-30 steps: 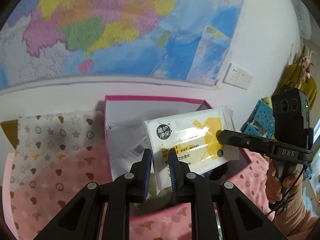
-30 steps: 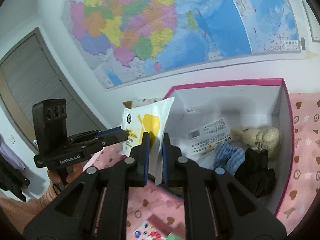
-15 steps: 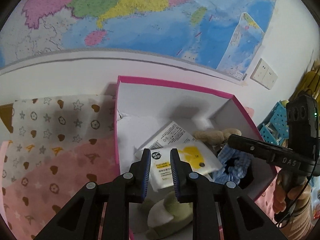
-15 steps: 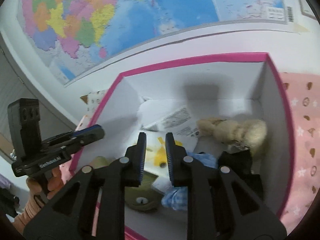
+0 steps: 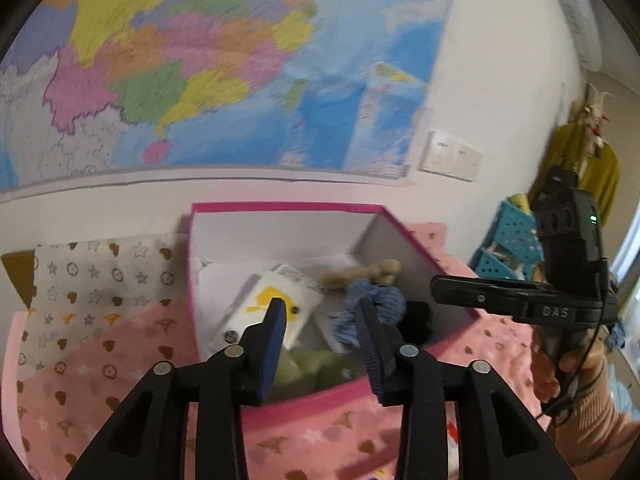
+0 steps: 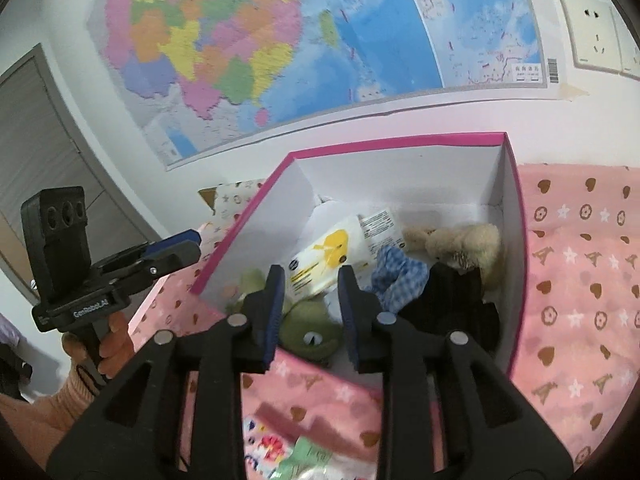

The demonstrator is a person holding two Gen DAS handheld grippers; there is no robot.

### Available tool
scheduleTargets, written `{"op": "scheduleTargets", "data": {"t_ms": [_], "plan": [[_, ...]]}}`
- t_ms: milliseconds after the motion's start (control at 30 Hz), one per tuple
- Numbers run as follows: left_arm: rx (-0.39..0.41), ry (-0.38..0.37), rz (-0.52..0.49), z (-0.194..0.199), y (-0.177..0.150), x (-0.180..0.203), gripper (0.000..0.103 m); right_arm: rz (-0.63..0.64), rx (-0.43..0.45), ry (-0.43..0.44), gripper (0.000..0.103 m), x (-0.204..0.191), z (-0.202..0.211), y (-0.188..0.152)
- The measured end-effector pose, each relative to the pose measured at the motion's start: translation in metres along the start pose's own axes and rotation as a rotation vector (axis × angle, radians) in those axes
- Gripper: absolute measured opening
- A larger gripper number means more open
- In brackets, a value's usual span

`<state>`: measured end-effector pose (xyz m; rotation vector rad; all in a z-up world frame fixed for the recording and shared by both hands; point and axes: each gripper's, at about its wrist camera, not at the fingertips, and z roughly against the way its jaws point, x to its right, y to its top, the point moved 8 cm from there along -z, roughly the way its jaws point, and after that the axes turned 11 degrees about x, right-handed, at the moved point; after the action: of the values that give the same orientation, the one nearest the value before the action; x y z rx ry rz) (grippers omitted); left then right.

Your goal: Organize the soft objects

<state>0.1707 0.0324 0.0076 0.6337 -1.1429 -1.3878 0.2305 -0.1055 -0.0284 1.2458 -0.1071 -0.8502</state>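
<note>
My left tool (image 5: pixel 320 312) is spread wide with nothing between its blue-padded fingers, hovering above the near edge of the pink-rimmed white cardboard box (image 5: pixel 280 209). My right tool (image 6: pixel 310 280) is parted just as wide and also holds nothing, poised over the same box from its near side.

The white and yellow pack of wet wipes (image 5: pixel 272 308) lies loose inside the box, towards its left wall, tilted on top of other contents and touched by neither tool. From the right wrist view the pack (image 6: pixel 328 256) rests just above a green plush frog (image 6: pixel 310 330), whose eye shows near the front wall. Beside the pack on the right sits a blue checked fabric piece (image 6: pixel 396 276), then a black soft item (image 6: pixel 452 304), and behind them a beige plush toy (image 6: pixel 460 244) against the right wall. A white printed label sheet (image 6: pixel 380 228) lies under the pack's far end.

The box stands on a pink patterned blanket (image 6: pixel 576 280) with hearts and stars. A coloured wall map (image 6: pixel 280 40) hangs behind.
</note>
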Motion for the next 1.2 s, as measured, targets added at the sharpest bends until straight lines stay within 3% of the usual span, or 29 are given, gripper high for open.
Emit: {"op": "scheduleTargets", "data": {"t_ms": [367,633,867,1200], "plan": [[-0.012,-0.105,-0.013,0.030,-0.028,0.046,0.043,0.019,0.028,0.053,0.035,-0.019,0.054,-0.031],[-0.128,-0.181,0.006,0.025,-0.076,0.073,0.043,-0.064,-0.024,0.014,0.042,0.006,0.070,-0.071],[-0.239,-0.219,0.014,0.017,-0.120,0.089,0.043,-0.179,-0.129,-0.047,0.043,0.038,0.071,-0.129],[-0.377,-0.342,0.025,0.026,-0.169,0.120,0.043,-0.226,-0.206,-0.045,0.043,0.040,0.093,-0.175]]}}
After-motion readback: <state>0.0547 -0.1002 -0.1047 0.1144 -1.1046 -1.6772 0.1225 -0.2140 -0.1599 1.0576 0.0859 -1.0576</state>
